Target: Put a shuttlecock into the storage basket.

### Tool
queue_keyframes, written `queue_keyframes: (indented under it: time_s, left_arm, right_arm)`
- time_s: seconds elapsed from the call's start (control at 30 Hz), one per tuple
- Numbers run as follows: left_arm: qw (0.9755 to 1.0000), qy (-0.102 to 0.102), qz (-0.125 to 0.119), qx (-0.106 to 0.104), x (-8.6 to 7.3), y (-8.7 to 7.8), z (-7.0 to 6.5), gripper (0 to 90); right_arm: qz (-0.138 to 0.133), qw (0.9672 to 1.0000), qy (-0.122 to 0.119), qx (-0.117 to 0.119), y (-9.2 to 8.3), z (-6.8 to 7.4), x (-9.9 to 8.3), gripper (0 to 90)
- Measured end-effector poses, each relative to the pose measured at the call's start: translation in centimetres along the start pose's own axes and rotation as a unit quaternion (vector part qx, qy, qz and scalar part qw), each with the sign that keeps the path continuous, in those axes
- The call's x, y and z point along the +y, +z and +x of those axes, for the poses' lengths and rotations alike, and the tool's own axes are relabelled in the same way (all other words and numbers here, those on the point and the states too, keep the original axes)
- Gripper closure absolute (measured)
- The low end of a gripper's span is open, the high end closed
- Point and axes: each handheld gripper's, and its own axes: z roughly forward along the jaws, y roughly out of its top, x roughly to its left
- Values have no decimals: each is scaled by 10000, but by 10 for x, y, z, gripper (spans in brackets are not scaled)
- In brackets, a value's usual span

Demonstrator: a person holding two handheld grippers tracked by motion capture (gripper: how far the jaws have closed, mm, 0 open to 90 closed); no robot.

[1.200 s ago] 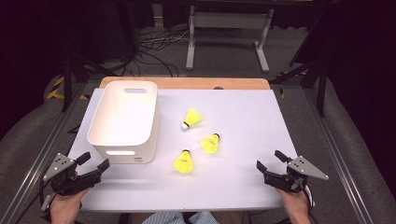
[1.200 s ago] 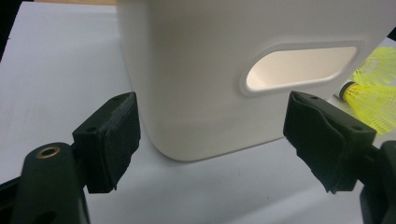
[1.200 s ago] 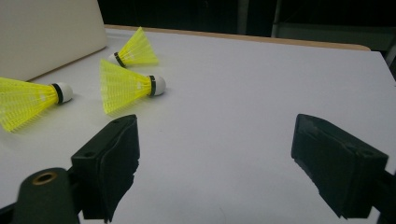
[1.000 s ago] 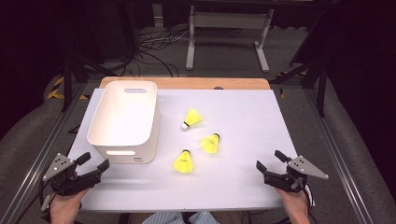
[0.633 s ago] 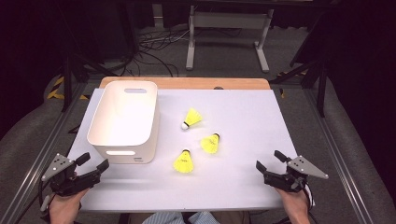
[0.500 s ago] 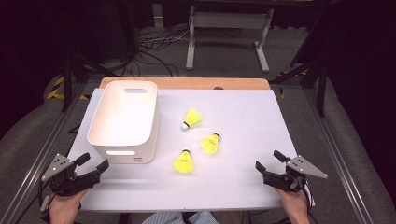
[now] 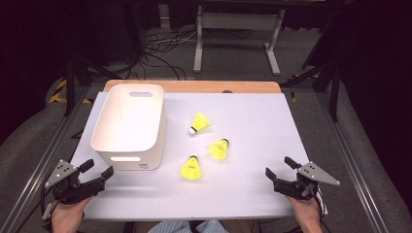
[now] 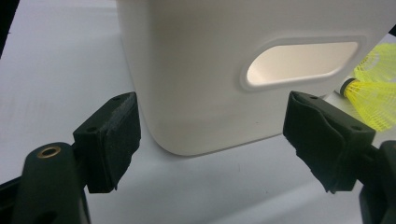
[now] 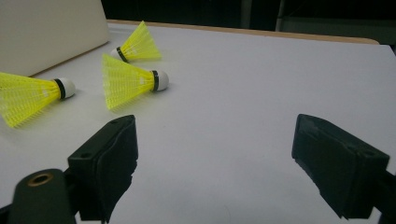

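Smooth matt plastic bin [image 7: 128,126], netted shuttlecocks [image 7: 191,168]

Cut-off and hidden parts at the near edge of the table

In the left gripper view, the white bin [image 8: 210,70] runs off the top edge and hides most of a yellow shuttlecock [image 8: 371,95], itself clipped by the right edge. In the right gripper view, the near shuttlecock's [image 9: 28,95] skirt is cut by the left edge. In the high view, the person's hands run off the bottom edge.
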Motion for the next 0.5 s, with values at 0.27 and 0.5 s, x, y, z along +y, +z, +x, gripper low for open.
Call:
queue_keyframes:
  time_s: [0.27,0.5]
  left_arm:
    - [10000,-36,-20,21,0,-2,2,199]
    - [9999,-98,-39,72,0,-4,6,200]
  right_arm:
    - [-6,10000,-15,-1,0,0,0,148]
    - [-11,10000,-19,5,0,0,0,147]
